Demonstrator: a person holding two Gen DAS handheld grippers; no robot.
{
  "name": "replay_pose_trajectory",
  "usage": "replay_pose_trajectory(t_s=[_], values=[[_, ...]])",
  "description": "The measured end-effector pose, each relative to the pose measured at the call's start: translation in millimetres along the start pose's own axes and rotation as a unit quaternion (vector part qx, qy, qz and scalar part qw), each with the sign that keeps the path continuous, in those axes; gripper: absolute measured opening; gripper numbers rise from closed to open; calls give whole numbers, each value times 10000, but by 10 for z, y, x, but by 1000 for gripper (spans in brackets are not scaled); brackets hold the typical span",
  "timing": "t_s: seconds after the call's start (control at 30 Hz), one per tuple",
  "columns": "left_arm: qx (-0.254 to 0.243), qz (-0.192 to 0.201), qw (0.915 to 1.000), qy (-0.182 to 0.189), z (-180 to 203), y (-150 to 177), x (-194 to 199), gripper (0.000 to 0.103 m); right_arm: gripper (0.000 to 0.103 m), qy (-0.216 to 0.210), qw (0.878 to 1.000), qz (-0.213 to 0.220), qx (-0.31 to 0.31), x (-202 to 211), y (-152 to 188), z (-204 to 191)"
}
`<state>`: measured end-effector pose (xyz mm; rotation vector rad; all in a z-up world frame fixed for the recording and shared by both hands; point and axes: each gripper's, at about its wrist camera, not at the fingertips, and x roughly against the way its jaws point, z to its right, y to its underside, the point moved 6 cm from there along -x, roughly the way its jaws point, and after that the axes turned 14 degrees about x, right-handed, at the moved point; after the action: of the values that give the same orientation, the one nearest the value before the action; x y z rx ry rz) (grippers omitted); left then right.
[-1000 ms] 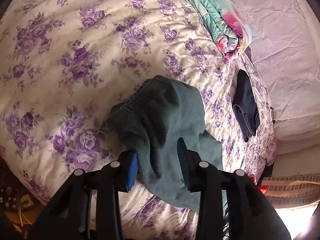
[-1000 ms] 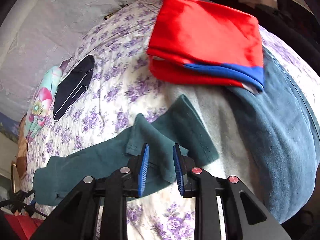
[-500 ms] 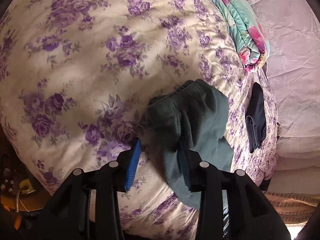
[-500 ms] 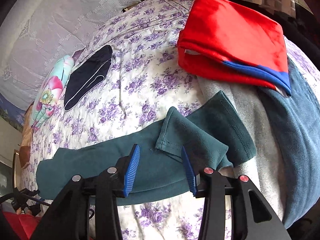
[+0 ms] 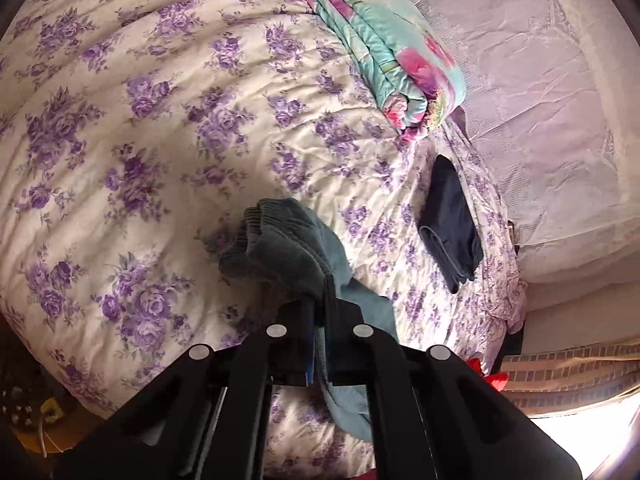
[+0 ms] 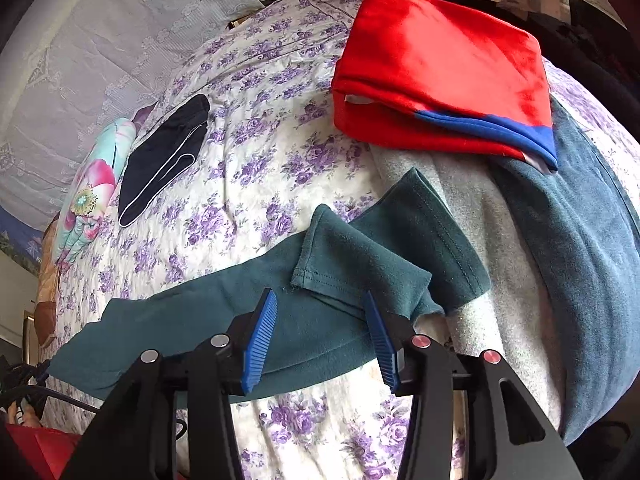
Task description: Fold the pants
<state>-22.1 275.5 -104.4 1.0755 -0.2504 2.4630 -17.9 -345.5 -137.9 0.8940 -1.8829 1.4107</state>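
Left claw [image 5: 319, 322] clamped on bunched pants [image 5: 280, 248], frame centre. Right claw [image 6: 320, 336] spread wide over pants' legs [image 6: 360, 256], lower centre, on bed [image 6: 260, 148].

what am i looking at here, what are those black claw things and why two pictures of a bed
Those black claws are two handheld grippers, one in each of a person's hands; no robot is present. Each carries a wide-angle camera looking along its jaws, so you get one picture per hand.

The left gripper has its jaws shut on the waistband end of the teal pants, lifting it off the floral bedspread. The right gripper hangs open over the leg cuffs.

Also on the bed: a folded red garment lying on a grey-blue blanket, a small folded dark garment, and a rolled flowery quilt.
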Motion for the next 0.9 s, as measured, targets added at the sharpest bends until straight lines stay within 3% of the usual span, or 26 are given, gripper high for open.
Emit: replay_pose_trajectory(t_s=[0.1, 0.17, 0.23, 0.37, 0.53, 0.57, 0.63, 0.67, 0.73, 0.83, 0.9], values=[[188, -33, 9998, 32, -1, -39, -57, 2, 47, -57, 9999, -16, -90, -21, 37, -4], [427, -131, 9987, 257, 26, -50, -63, 2, 47, -61, 9999, -29, -77, -27, 41, -15], [320, -156, 9984, 435, 169, -36, -45, 2, 48, -60, 10000, -2, -38, -8, 25, -20], [-141, -132, 9998, 81, 393, -67, -74, 4, 52, -42, 10000, 39, -50, 2, -35, 13], [434, -287, 9985, -160, 133, -156, -90, 7, 53, -58, 9999, 25, -119, -25, -19, 34], [470, -284, 9981, -267, 82, -158, -70, 9, 53, -75, 9999, 1, -136, -41, -8, 32], [551, -281, 9970, -458, -33, -169, -29, 33, 53, -116, 9998, -47, -129, -81, 7, 7], [628, -206, 9965, -514, -91, -190, 6, 54, 53, -136, 9998, -63, -111, -101, 8, -14], [801, 84, 9950, -591, -205, -256, 97, 59, 53, -196, 9997, -103, -64, -147, -6, -60], [1024, 147, 9934, -488, -327, -307, 135, 59, 53, -264, 9996, -113, 48, -170, -50, -142], [1061, 142, 9922, -645, -427, -318, 117, 59, 54, -268, 9995, -88, 145, -164, -84, -183]])
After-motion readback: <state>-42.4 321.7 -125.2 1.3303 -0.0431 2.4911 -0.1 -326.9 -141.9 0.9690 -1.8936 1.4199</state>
